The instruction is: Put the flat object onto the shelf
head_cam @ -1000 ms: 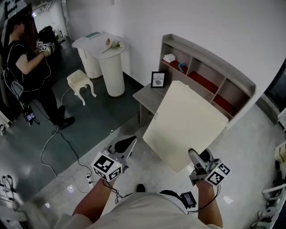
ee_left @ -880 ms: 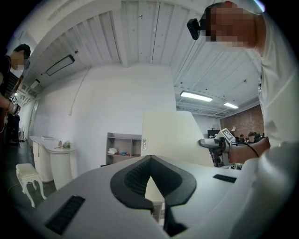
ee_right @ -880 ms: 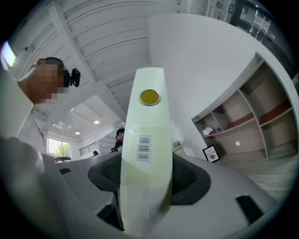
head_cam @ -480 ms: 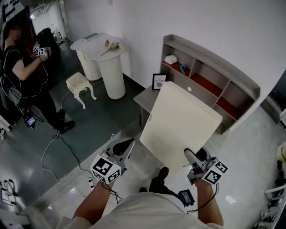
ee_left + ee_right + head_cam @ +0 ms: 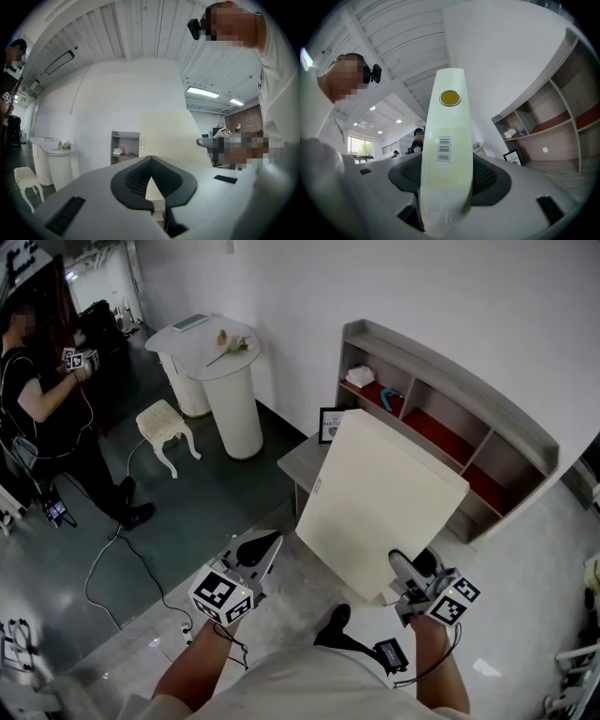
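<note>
**Head view.** The right claw (image 5: 405, 568) is clamped on the lower corner of the flat board (image 5: 384, 498). The board is cream, held in the air and tilted, on the near side of the shelf unit (image 5: 487, 413), covering part of its front. It touches no part of the shelf unit. The left claw (image 5: 266, 542) hangs well to the near left of the shelf unit, apart from the board. A small grey table (image 5: 298, 460) with a picture frame (image 5: 329, 424) stands against the shelf unit's left end.

**Left gripper view.** The left claw (image 5: 150, 161) has its jaws together at the tips, with nothing between them. The board (image 5: 168, 136) and the shelf unit (image 5: 123, 145) lie ahead.

**Right gripper view.** The right claw (image 5: 445, 173) grips the board (image 5: 446, 122) edge-on, one jaw on each face. The shelf unit (image 5: 562, 117) lies to the right.

**Task status.** Pickup is done. The remaining steps are judged to be closing on the shelf unit, laying the board on it and releasing.
</note>
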`<state>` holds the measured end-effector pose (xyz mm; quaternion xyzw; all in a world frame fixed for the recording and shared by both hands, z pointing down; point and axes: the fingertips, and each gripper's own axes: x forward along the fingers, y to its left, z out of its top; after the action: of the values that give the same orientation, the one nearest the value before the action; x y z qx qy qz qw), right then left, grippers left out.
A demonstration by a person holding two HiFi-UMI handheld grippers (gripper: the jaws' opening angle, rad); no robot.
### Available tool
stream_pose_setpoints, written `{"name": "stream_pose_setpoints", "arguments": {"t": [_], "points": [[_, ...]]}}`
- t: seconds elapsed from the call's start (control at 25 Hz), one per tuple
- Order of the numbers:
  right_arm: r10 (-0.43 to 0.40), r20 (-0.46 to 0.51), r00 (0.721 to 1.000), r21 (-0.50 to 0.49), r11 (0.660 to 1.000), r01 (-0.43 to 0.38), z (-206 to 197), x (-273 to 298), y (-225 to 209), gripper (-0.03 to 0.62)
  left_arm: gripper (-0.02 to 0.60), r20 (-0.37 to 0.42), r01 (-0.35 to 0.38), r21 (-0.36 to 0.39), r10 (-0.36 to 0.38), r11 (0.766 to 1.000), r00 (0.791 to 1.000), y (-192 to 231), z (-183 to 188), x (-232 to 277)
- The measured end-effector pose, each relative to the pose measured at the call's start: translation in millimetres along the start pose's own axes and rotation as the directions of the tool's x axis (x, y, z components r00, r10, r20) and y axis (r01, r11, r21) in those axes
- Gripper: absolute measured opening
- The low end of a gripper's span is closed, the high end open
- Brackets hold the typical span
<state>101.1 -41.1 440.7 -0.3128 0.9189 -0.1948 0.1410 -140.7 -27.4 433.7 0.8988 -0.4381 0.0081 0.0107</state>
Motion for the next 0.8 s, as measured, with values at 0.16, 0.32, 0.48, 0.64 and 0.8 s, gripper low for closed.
{"name": "stream_pose_setpoints", "arguments": {"t": [0.16,0.32,0.48,0.64,0.8], "points": [[0.01,0.002,1.0,-0.004,1.0,-0.01,20.0,17.3,-40.2,0.287,0.012,0.0,0.002,-0.001,-0.002,1.0,1.0,16.0,-2.0,46.4],[0.022,0.0,1.0,-0.013,1.0,-0.022,45.6,33.3,-84.2,0.287,0.012,0.005,0.01,-0.006,-0.01,1.0,1.0,27.6,1.2,105.9],[0.031,-0.012,0.999,-0.014,0.999,-0.031,67.5,40.5,-120.5,0.287,0.012,0.01,0.032,-0.006,-0.031,0.999,0.999,25.0,8.0,160.4],[0.033,-0.011,0.999,-0.032,0.999,-0.034,89.0,43.3,-146.9,0.287,0.012,0.021,0.043,-0.005,-0.043,0.999,0.999,23.9,14.5,199.6],[0.021,0.0,1.0,-0.028,0.999,-0.021,100.9,46.9,-171.6,0.287,0.012,0.019,0.053,-0.001,-0.053,0.999,0.998,29.2,14.9,228.5]]}}
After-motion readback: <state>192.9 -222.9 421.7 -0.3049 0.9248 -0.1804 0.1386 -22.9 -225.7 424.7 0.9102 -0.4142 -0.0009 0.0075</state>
